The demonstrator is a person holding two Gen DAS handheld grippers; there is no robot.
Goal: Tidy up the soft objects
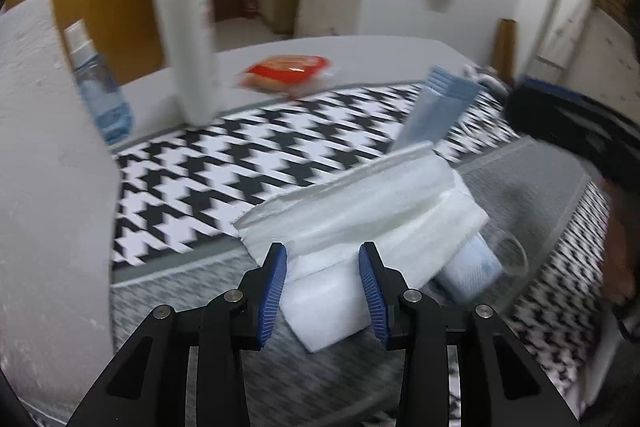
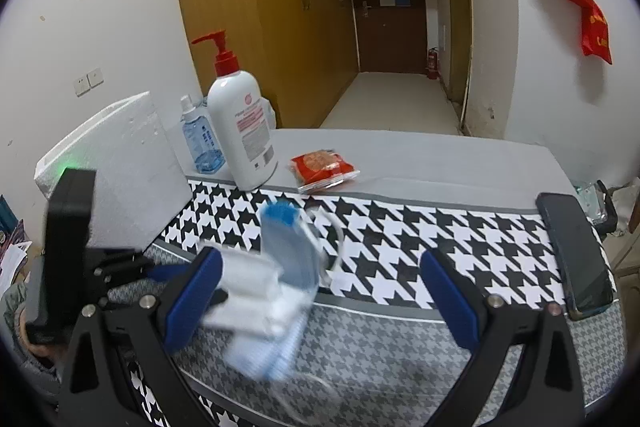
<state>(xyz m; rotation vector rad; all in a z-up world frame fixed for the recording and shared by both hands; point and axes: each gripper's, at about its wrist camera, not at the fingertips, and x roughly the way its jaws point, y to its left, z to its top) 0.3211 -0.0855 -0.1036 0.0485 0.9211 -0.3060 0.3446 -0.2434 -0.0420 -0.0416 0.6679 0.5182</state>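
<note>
A folded white tissue (image 1: 372,215) lies over a blue face mask (image 1: 436,107) on the houndstooth cloth. My left gripper (image 1: 323,267) is open, its blue fingers on either side of the tissue's near end, not pressing it. In the right wrist view the tissue (image 2: 248,291) and mask (image 2: 290,255) are blurred in front of the left finger. My right gripper (image 2: 320,291) is wide open and empty above the cloth. The left gripper's body (image 2: 68,227) shows at the left there.
A white pump bottle (image 2: 242,131), a small blue spray bottle (image 2: 200,139) and a white foam box (image 2: 116,163) stand at the back left. A red snack packet (image 2: 322,169) lies on the grey table. A black phone (image 2: 576,251) lies at the right.
</note>
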